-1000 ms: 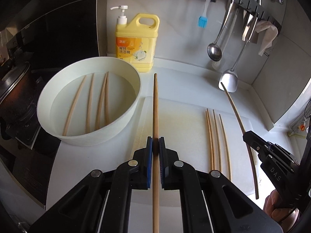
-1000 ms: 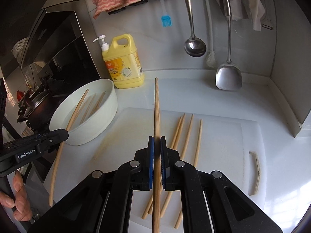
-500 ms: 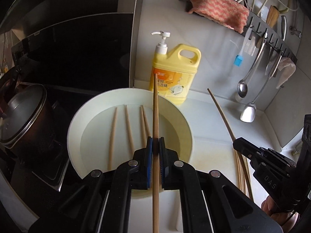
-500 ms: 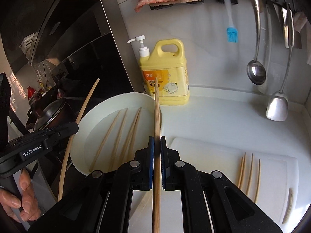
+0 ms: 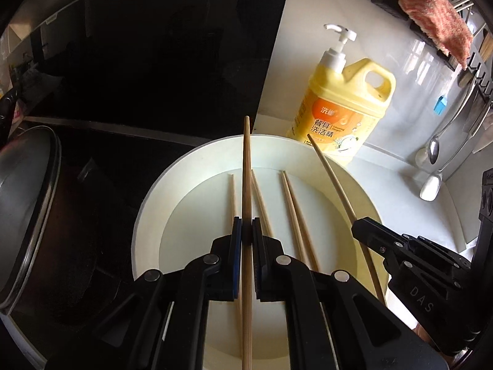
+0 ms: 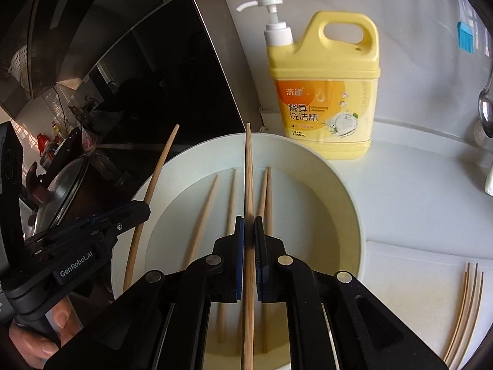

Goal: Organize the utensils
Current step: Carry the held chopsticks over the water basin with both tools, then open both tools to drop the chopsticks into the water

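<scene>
My left gripper (image 5: 246, 231) is shut on a wooden chopstick (image 5: 246, 169) and holds it above the white basin (image 5: 148, 215). My right gripper (image 6: 249, 231) is shut on another chopstick (image 6: 249, 169), also above the basin (image 6: 348, 203). Several chopsticks (image 6: 203, 215) lie in the water inside the basin. In the left wrist view the right gripper (image 5: 357, 231) and its chopstick (image 5: 332, 178) show at right. In the right wrist view the left gripper (image 6: 144, 209) and its chopstick (image 6: 154, 178) show at left. Three more chopsticks (image 6: 468, 302) lie on the white cutting board (image 6: 416, 277).
A yellow dish soap bottle (image 6: 323, 92) stands behind the basin. A pot with a lid (image 5: 27, 200) sits on the dark stove to the left. A ladle (image 5: 434, 151), spatula, blue brush (image 5: 440, 104) and pink cloth (image 5: 431, 3) hang on the wall rail.
Both grippers have moved left from the cutting board to over the basin, each carrying its chopstick. The basin now fills the middle of both views.
</scene>
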